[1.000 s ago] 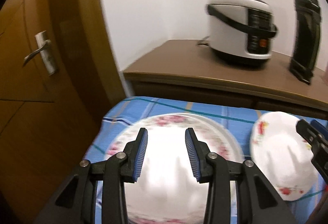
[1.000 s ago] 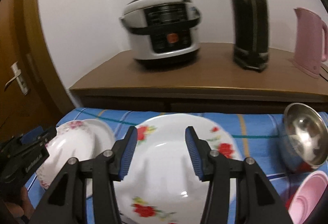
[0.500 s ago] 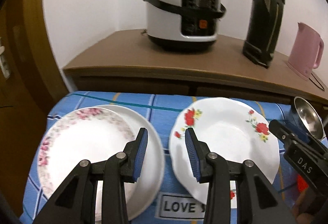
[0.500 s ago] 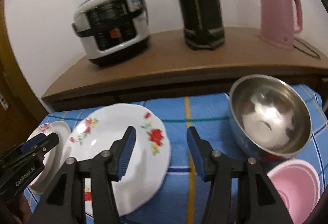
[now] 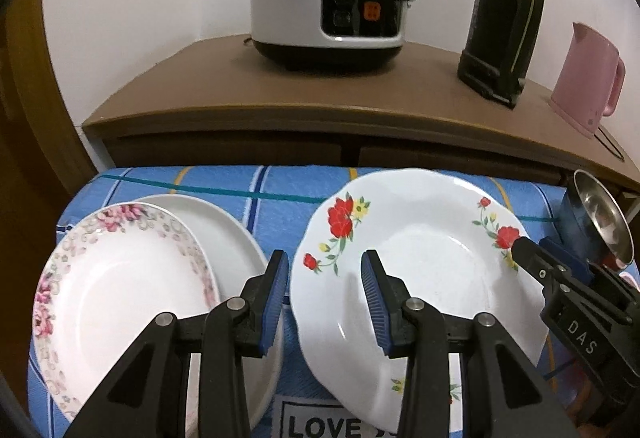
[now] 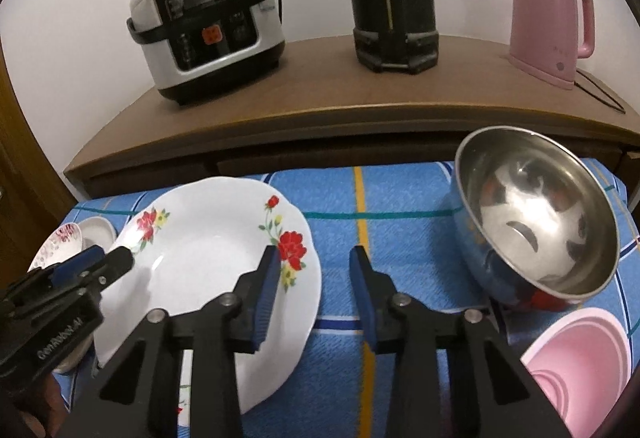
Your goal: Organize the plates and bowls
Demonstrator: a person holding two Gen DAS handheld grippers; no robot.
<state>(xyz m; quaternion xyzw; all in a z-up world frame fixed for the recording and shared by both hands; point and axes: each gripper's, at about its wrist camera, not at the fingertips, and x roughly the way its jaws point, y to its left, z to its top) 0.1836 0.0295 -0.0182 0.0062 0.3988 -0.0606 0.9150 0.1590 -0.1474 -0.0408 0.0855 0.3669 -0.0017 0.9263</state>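
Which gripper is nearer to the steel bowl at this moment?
Right. The right gripper hovers over the cloth between the red-flowered plate and the steel bowl; the left gripper is beyond that plate, at its far edge.

Readable lettering on the cloth and the two grippers

The blue checked cloth [image 5: 280,193] carries a boxed panel at its near edge reading "LOVE" (more follows, hidden under the red-flowered plate [image 5: 420,270]). In the left wrist view the right gripper [image 5: 520,244] bears white letters "DAS" on its black body. In the right wrist view the left gripper [image 6: 120,258] has a white word on its body, too blurred to read surely. The rice cooker [image 6: 208,25] has panel lettering too small to read.
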